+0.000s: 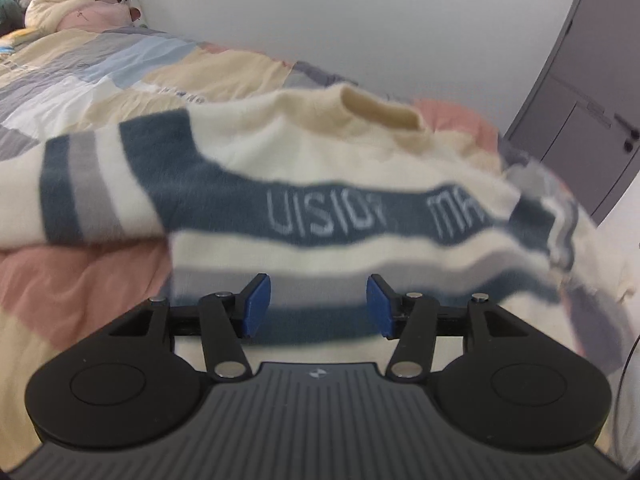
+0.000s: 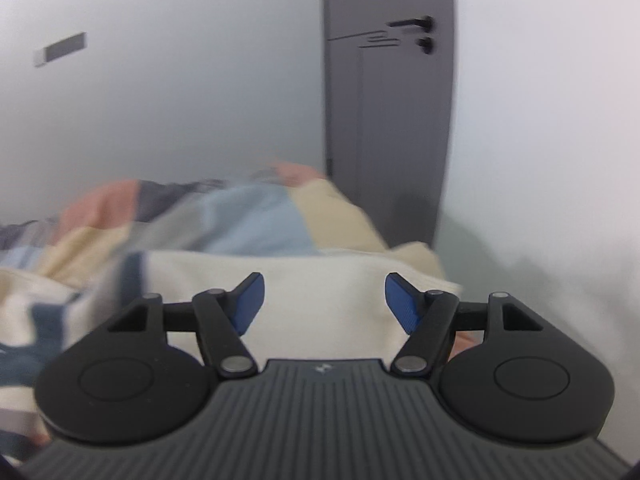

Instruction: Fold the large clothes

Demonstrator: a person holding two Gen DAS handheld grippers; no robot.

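Both tools stand released, nothing between their blue pads: the left tool (image 1: 319, 306) and the right tool (image 2: 324, 304) hover over the striped sweater (image 1: 320, 184), which lies on the bed (image 1: 80, 280). One sleeve looks folded across; further folds seem left.

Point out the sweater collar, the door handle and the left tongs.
Sweater collar (image 1: 380, 110), left wrist view, on the cream ribbed neck.
Door handle (image 2: 412, 23), right wrist view, on the black lever.
Left tongs (image 1: 319, 306), left wrist view, midway between the blue tips, open.
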